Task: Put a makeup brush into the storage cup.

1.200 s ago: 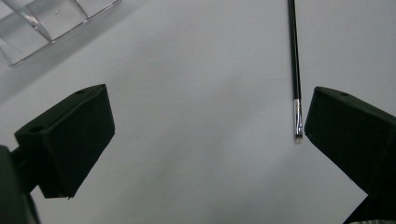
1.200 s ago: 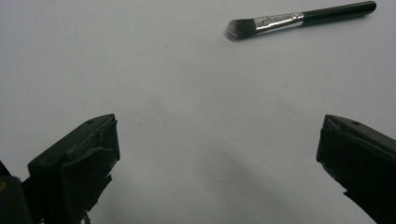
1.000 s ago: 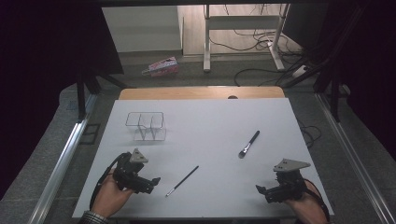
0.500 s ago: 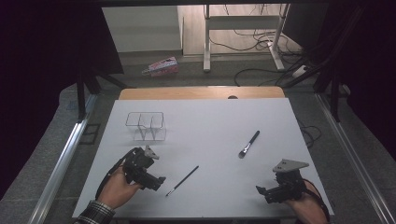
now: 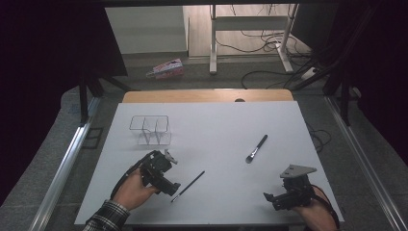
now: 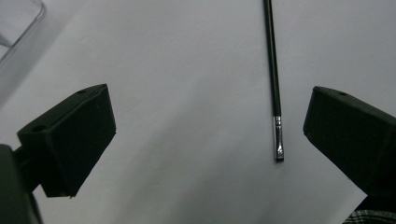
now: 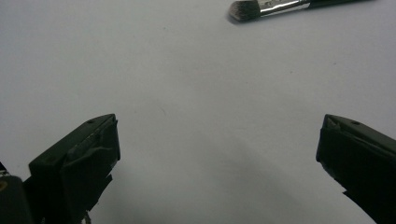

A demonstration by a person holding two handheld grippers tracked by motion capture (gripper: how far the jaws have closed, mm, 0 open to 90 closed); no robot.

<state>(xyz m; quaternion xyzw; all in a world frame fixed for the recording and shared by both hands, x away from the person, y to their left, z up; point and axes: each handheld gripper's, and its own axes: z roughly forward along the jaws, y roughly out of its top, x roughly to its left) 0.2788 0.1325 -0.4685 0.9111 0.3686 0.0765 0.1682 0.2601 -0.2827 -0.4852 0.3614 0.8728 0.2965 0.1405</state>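
Note:
A thin black brush (image 5: 188, 186) with a silver ferrule lies on the white table (image 5: 216, 139) at the front left of centre. In the left gripper view the thin brush (image 6: 274, 84) lies between the wide-apart jaws, nearer the right one, untouched. My left gripper (image 5: 172, 187) is open, just left of its tip. A thicker makeup brush (image 5: 256, 148) lies right of centre. My right gripper (image 5: 269, 199) is open near the front edge, with that brush's bristles (image 7: 243, 10) at the top of its view.
A clear plastic organizer (image 5: 150, 130) with compartments stands at the back left of the table; its corner (image 6: 18, 23) shows in the left gripper view. A wooden strip (image 5: 207, 96) runs along the far edge. Cables and a desk frame lie on the floor beyond.
My left gripper has moved right and forward over the table toward the thin brush's tip. The right gripper has stayed in place.

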